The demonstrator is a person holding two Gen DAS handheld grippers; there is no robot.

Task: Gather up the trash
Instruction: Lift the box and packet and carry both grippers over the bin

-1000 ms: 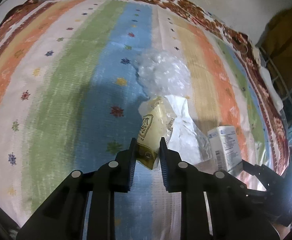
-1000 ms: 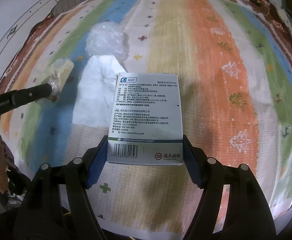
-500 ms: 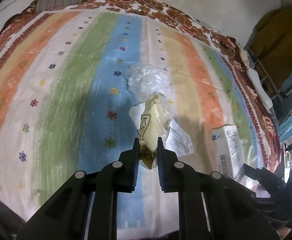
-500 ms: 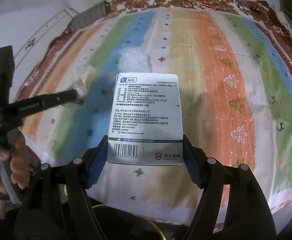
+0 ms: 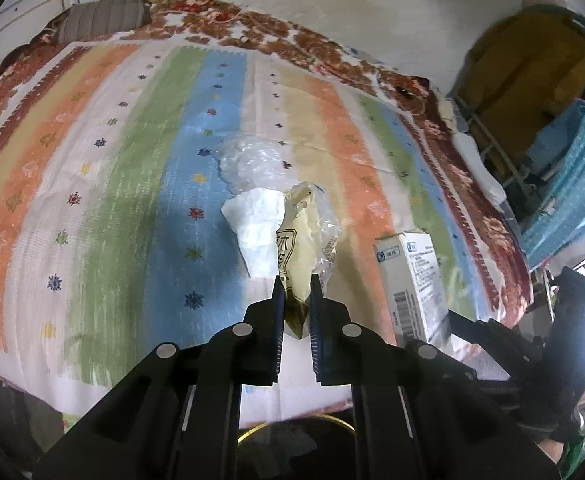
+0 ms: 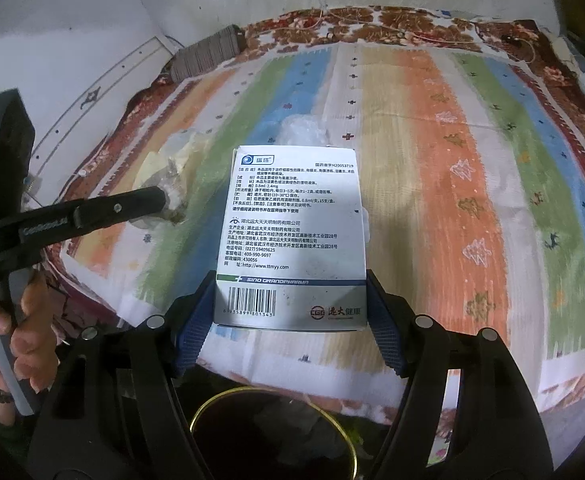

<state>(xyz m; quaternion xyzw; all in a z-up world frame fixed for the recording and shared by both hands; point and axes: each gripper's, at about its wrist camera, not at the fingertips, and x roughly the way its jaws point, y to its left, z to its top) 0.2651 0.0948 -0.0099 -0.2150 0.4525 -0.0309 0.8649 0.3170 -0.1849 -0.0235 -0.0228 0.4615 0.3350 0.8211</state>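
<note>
Right below both of your tools sits a dark, gold-rimmed round bin (image 6: 273, 432). Your left gripper (image 5: 295, 298) is pinched tight on a crinkled yellow plastic snack wrapper (image 5: 300, 248), and your right gripper (image 6: 290, 306) clamps a white printed cardboard medicine box (image 6: 292, 236) by its sides. Farther off, crumpled white paper (image 5: 254, 228) and a clear plastic wad (image 5: 252, 162) lie on the striped bedspread (image 5: 92, 184).

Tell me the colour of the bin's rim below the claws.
Gold, or brass-like, around a dark inside: the bin shows best in the right wrist view.
</note>
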